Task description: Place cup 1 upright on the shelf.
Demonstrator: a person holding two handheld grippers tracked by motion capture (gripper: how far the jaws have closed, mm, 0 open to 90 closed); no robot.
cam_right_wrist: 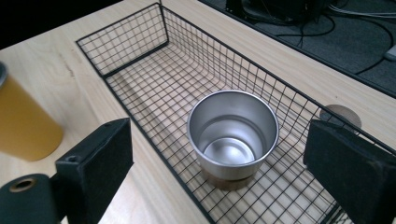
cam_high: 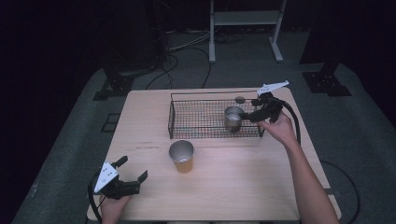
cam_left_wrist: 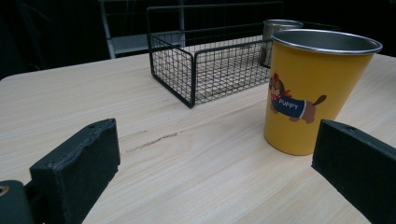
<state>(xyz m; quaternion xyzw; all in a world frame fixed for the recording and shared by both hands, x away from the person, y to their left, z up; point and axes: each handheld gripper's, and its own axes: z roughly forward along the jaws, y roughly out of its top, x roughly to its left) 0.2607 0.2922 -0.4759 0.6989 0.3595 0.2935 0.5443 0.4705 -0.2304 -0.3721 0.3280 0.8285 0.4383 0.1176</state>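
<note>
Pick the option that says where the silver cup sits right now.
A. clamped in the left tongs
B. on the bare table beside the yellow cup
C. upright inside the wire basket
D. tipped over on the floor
C: the silver cup stands upright on the mesh floor of the wire basket, between the open right tongs, which do not touch it.

- Right gripper (cam_right_wrist: 224, 172) has its jaws spread wide, hanging over the near end of the wire basket (cam_right_wrist: 140, 42).
- Steel cup (cam_right_wrist: 232, 133) sits upright in the basket, right between the jaws and a bit ahead, touching neither.
- Yellow cup (cam_right_wrist: 25, 123) is on the table (cam_right_wrist: 56, 65) outside the basket, off past the left jaw.
- Round hole (cam_right_wrist: 341, 114) in the tabletop just beyond the right jaw.
</note>
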